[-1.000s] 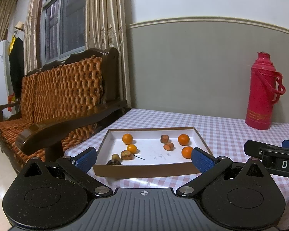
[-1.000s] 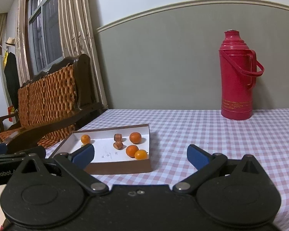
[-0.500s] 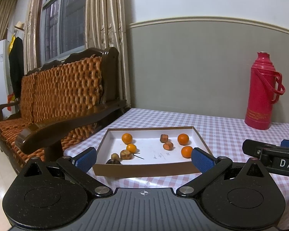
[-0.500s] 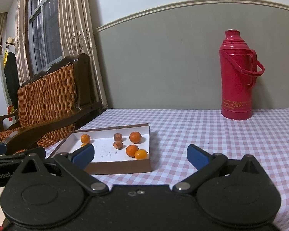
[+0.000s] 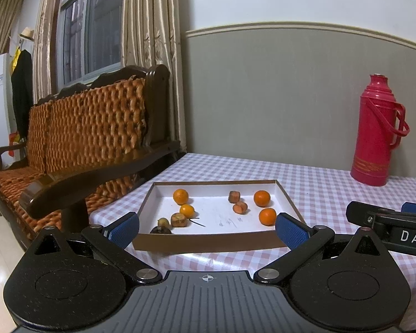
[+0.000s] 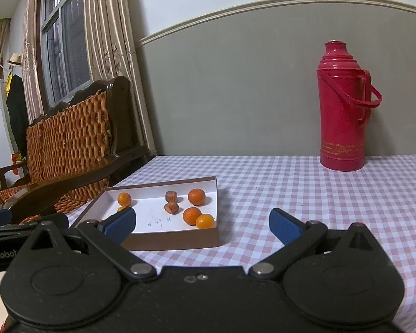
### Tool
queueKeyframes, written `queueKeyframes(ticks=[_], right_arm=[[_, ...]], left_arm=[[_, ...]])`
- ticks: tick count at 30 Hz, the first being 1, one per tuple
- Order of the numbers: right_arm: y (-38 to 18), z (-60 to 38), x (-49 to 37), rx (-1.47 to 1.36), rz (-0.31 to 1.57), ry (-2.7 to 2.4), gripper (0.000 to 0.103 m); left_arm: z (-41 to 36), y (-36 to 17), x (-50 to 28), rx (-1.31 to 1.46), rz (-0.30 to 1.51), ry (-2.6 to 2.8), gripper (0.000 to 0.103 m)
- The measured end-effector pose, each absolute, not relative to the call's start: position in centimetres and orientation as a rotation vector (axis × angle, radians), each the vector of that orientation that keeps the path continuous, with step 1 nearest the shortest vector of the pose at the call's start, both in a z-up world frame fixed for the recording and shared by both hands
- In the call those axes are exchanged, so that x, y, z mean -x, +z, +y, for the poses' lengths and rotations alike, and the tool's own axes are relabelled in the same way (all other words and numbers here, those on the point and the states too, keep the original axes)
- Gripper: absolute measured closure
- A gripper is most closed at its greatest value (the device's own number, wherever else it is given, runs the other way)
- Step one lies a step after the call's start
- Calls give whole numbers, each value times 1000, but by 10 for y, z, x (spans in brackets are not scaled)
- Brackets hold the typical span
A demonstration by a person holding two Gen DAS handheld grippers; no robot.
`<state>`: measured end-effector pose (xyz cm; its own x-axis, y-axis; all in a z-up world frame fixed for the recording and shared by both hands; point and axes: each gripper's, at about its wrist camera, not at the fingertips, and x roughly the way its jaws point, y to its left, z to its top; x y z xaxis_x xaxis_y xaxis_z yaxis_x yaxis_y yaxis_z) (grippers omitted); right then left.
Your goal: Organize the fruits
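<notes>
We hold the left claw (image 5: 207, 229) spread wide, its blue pads (image 5: 124, 229) empty and touching nothing, poised just short of the near wall of the cardboard tray (image 5: 210, 242). We hold the right claw (image 6: 203, 226) equally wide, released and empty, above the checked table (image 6: 305, 191) near the tray's right corner. The fruits lie inside the tray: oranges (image 5: 262, 197) at the left and right, small brown fruits (image 5: 240, 207) between them, and darker pieces (image 5: 178, 219) at the near left. A red thermos (image 6: 344, 108) stands well apart at the wall.
</notes>
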<state>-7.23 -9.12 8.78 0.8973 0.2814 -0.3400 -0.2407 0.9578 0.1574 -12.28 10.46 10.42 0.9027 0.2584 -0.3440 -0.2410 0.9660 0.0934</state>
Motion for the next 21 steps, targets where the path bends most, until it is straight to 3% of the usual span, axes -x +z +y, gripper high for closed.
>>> queueKeyframes(ticks=[21], right_arm=[[85,-91,72,-120,367,268,6]], left_arm=[[107,101,123,-38,337,233,0]])
